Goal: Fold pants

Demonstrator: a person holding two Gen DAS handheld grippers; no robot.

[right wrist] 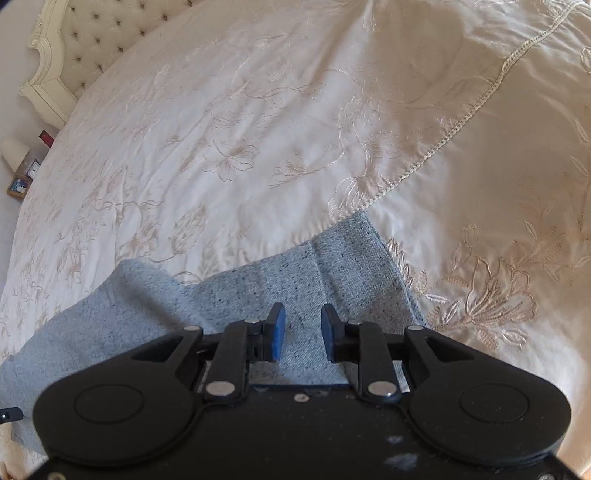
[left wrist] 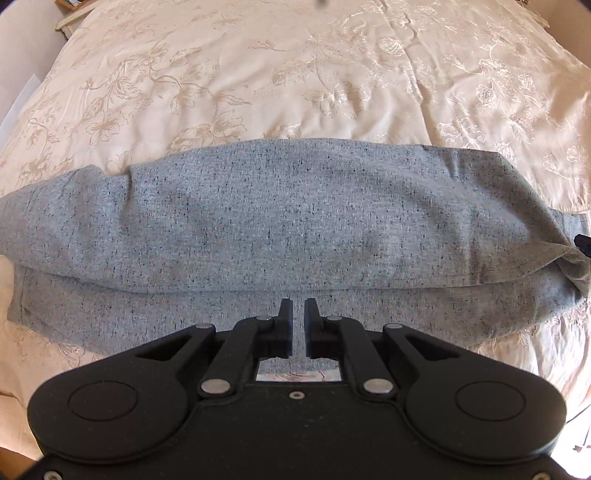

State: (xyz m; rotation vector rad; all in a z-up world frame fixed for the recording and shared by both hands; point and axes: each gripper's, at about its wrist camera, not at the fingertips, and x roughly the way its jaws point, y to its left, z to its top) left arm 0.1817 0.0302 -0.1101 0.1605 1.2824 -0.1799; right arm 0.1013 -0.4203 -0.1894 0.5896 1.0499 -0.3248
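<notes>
The grey speckled pants (left wrist: pixel 280 221) lie folded lengthwise across the cream bedspread, one layer over the other. My left gripper (left wrist: pixel 298 308) hovers over the near edge of the pants, its jaws nearly closed with a narrow gap and nothing between them. In the right wrist view the pants (right wrist: pixel 332 266) show one end with a hem. My right gripper (right wrist: pixel 302 314) is open above that end and holds nothing. A black fingertip of the right gripper (left wrist: pixel 583 243) shows at the right end of the pants.
The embroidered cream bedspread (left wrist: pixel 295 74) covers the whole bed. A tufted headboard (right wrist: pixel 92 33) stands at the far left. A bedside table with a lamp and small frames (right wrist: pixel 20 166) is at the left edge.
</notes>
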